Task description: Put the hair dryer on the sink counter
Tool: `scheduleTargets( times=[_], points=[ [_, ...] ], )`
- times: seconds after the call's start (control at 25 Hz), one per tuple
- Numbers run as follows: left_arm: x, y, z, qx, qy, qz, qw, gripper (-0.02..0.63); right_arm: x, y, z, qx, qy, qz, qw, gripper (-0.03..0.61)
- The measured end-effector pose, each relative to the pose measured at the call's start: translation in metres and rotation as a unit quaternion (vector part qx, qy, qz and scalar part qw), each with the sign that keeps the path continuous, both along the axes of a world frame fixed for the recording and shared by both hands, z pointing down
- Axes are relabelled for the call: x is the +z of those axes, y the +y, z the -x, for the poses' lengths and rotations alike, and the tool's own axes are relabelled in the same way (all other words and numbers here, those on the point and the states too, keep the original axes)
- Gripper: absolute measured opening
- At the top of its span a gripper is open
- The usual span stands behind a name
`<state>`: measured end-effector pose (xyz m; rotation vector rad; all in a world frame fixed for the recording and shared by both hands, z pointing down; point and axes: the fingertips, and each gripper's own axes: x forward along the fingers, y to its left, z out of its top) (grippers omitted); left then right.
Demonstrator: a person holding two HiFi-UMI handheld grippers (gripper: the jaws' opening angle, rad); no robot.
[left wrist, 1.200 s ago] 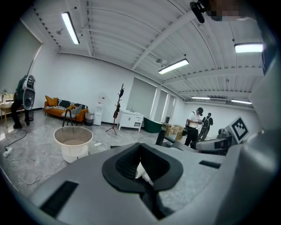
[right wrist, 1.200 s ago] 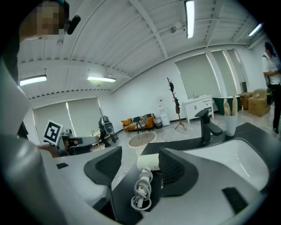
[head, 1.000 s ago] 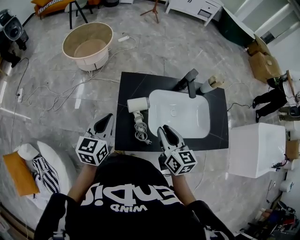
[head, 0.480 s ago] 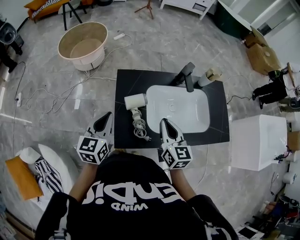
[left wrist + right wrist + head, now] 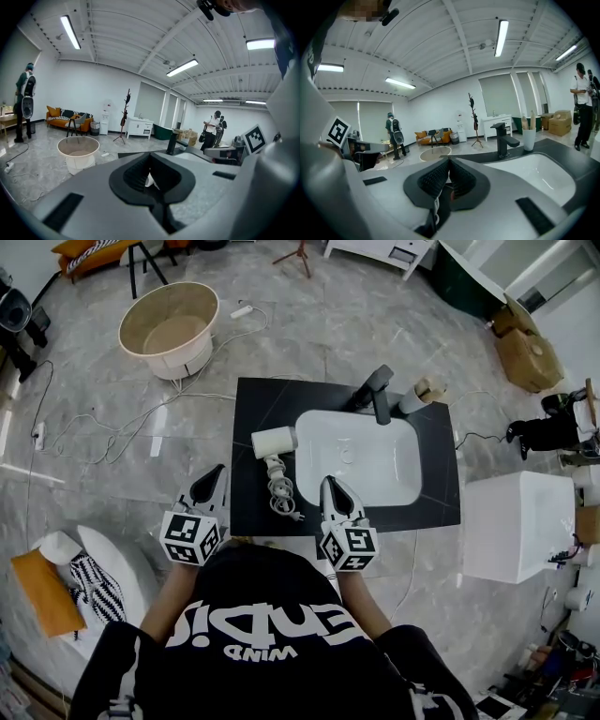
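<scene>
The white hair dryer (image 5: 274, 442) lies on the black sink counter (image 5: 253, 409), left of the white basin (image 5: 366, 465), with its coiled cord (image 5: 281, 495) trailing toward the front edge. My left gripper (image 5: 208, 486) hovers just off the counter's front left corner, jaws together and empty. My right gripper (image 5: 330, 487) sits over the front edge, right of the cord, and is shut on nothing. In the left gripper view a sliver of the white hair dryer (image 5: 149, 180) shows behind the shut left gripper (image 5: 151, 157). The right gripper (image 5: 449, 161) points along the counter.
A black faucet (image 5: 377, 395) and a cup (image 5: 419, 395) stand behind the basin. A round beige tub (image 5: 169, 329) and loose cables lie on the floor at the back left. A white box (image 5: 516, 526) stands right of the counter. People stand in the background.
The right gripper's jaws have closed with nothing between them, and it has sunk slightly toward the counter's front edge. The left gripper and the hair dryer have stayed put.
</scene>
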<state>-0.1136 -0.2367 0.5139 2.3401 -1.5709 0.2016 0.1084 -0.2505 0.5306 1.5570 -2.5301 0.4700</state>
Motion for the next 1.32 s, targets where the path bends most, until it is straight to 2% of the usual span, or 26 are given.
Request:
scheduleTargets(
  times=[0.4,1.32],
  points=[
    [0.000,0.002,-0.001,0.002,0.003,-0.002,1.0000,0.009,-0.001,0.000,-0.001,0.009,-0.009,-0.002,1.000,0.023],
    [0.004,0.008,0.000,-0.003,0.011,0.009,0.9999,0.009,0.014,0.007,0.008,-0.006,-0.009,0.029,1.000,0.023]
  ],
)
